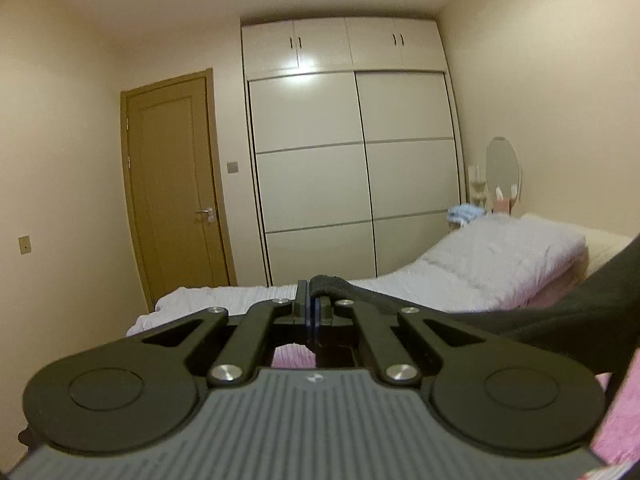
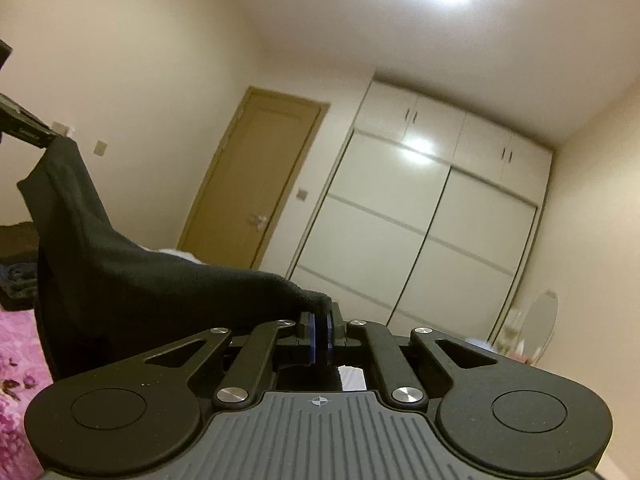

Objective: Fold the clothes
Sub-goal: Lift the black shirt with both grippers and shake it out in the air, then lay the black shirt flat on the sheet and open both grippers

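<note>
The black garment (image 2: 120, 280) hangs stretched in the air above the bed (image 1: 440, 280), each end pinched in a fully closed tool: left tool (image 1: 308, 304), right tool (image 2: 320, 328). Both grips are only on thin edges (barely any fabric), so I'd guess a tug could slip a corner loose.

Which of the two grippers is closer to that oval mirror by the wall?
Right, probably. The oval mirror stands far right; the left gripper sits left of the right gripper, the dark garment stretched between their shut jaws.
</note>
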A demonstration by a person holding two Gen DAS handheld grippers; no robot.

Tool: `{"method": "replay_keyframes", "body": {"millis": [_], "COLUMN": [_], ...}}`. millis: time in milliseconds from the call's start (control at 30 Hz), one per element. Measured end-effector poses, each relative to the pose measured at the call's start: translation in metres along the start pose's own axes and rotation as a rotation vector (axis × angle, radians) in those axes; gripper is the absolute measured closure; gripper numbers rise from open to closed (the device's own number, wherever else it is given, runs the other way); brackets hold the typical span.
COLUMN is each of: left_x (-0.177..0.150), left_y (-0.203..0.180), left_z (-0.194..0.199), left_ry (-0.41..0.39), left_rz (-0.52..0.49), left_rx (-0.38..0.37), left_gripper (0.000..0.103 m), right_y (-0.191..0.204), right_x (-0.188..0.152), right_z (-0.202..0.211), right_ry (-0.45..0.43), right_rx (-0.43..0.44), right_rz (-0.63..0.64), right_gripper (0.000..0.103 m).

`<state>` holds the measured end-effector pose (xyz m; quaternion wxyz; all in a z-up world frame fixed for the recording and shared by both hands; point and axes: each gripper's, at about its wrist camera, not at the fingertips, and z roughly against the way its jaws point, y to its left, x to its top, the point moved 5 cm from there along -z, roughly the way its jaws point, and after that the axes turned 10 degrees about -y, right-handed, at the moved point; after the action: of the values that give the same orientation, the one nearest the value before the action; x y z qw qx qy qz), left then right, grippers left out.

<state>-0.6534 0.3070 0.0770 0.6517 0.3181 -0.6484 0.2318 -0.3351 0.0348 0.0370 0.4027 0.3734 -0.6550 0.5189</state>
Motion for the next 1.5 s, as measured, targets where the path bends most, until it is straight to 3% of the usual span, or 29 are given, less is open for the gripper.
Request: {"method": "replay_keyframes", "body": {"millis": [133, 233, 300, 433, 533, 600, 633, 667, 700, 733, 767, 800, 933, 1067, 1233, 1367, 1500], "left_x": [0.031, 0.039, 0.029, -0.025, -0.087, -0.136, -0.162, -0.182, -0.204, -0.225, -0.245, -0.264, -0.314, -0.357, -0.375, -0.385, -0.388], "left_y": [-0.008, -0.020, -0.032, -0.057, -0.081, -0.096, -0.104, -0.108, -0.113, -0.117, -0.118, -0.119, -0.119, -0.119, -0.136, -0.154, -0.172], "left_z": [-0.008, -0.040, -0.079, -0.185, -0.287, -0.352, -0.386, -0.410, -0.431, -0.450, -0.457, -0.463, -0.441, -0.386, -0.285, -0.218, -0.172], "left_ry": [-0.012, 0.013, 0.053, 0.184, 0.314, 0.440, 0.508, 0.541, 0.593, 0.645, 0.684, 0.721, 0.816, 0.936, 1.043, 1.070, 1.078], "left_rz": [-0.012, -0.032, -0.036, -0.025, -0.008, -0.021, -0.033, -0.048, -0.068, -0.086, -0.096, -0.106, -0.073, -0.014, 0.048, 0.078, 0.106], "left_rx": [-0.028, -0.083, -0.126, -0.209, -0.265, -0.272, -0.268, -0.266, -0.255, -0.245, -0.241, -0.238, -0.256, -0.235, -0.190, -0.137, -0.093], "left_gripper": [0.103, 0.103, 0.103, 0.103, 0.101, 0.092, 0.090, 0.089, 0.089, 0.089, 0.089, 0.089, 0.089, 0.089, 0.089, 0.089, 0.089], "right_y": [-0.023, -0.043, -0.058, -0.089, -0.111, -0.126, -0.130, -0.132, -0.132, -0.130, -0.127, -0.126, -0.131, -0.100, -0.040, 0.014, 0.057], "right_x": [0.028, 0.030, 0.015, -0.030, -0.092, -0.145, -0.178, -0.210, -0.235, -0.253, -0.270, -0.287, -0.331, -0.358, -0.387, -0.407, -0.423], "right_z": [0.018, 0.006, -0.018, -0.075, -0.140, -0.182, -0.204, -0.222, -0.233, -0.234, -0.235, -0.235, -0.225, -0.188, -0.128, -0.074, -0.040], "right_ry": [-0.007, 0.015, 0.067, 0.205, 0.351, 0.507, 0.638, 0.760, 0.842, 0.878, 0.914, 0.946, 1.033, 1.105, 1.169, 1.200, 1.134], "right_rx": [-0.036, -0.084, -0.119, -0.187, -0.250, -0.283, -0.287, -0.290, -0.289, -0.290, -0.290, -0.289, -0.259, -0.198, -0.011, 0.189, 0.333], "right_rz": [0.011, 0.002, -0.021, -0.090, -0.128, -0.147, -0.164, -0.184, -0.203, -0.223, -0.243, -0.266, -0.394, -0.502, -0.508, -0.439, -0.332], "right_gripper": [0.099, 0.099, 0.099, 0.099, 0.098, 0.098, 0.094, 0.083, 0.077, 0.058, 0.032, 0.023, 0.020, 0.020, 0.020, 0.020, 0.020]}}
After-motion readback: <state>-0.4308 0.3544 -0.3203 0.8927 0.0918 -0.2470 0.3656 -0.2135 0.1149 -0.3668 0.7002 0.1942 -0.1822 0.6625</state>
